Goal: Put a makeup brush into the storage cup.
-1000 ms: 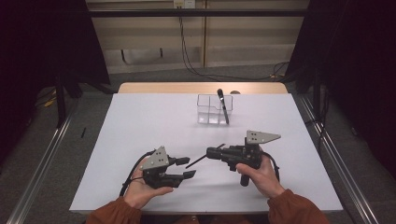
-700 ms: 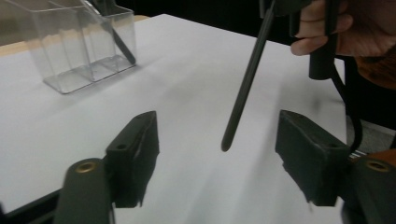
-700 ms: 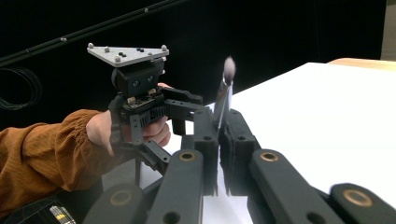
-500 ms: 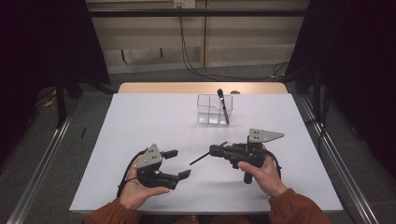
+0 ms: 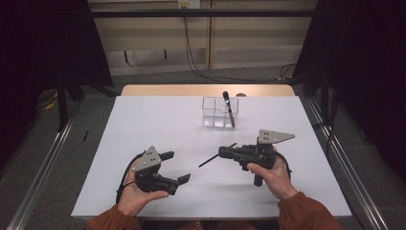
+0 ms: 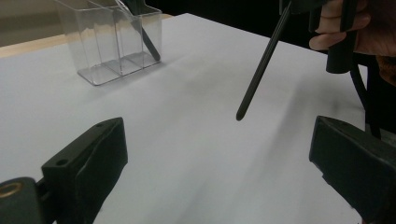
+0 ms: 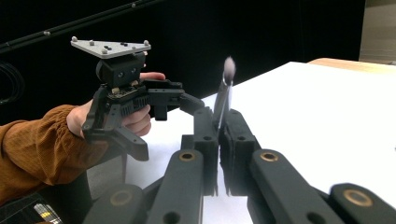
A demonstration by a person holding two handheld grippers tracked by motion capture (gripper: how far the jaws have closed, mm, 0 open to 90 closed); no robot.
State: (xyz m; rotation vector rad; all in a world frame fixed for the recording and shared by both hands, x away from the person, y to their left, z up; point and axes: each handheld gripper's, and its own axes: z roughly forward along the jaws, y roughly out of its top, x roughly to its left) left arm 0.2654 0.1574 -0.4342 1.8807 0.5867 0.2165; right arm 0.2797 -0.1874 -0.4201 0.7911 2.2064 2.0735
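The left gripper is being turned and opened wide, while a brush is being squeezed by the right gripper, maybe for passing over.

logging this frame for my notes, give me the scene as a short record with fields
surface: white table
right gripper: shut on a thin black brush, held above the table
left gripper: open, holds nothing
container: clear divided holder at the far side
in holder: one dark brush, leaning
person: orange sleeves

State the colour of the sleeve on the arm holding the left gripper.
Rust orange sleeve, clearest in the right gripper view.
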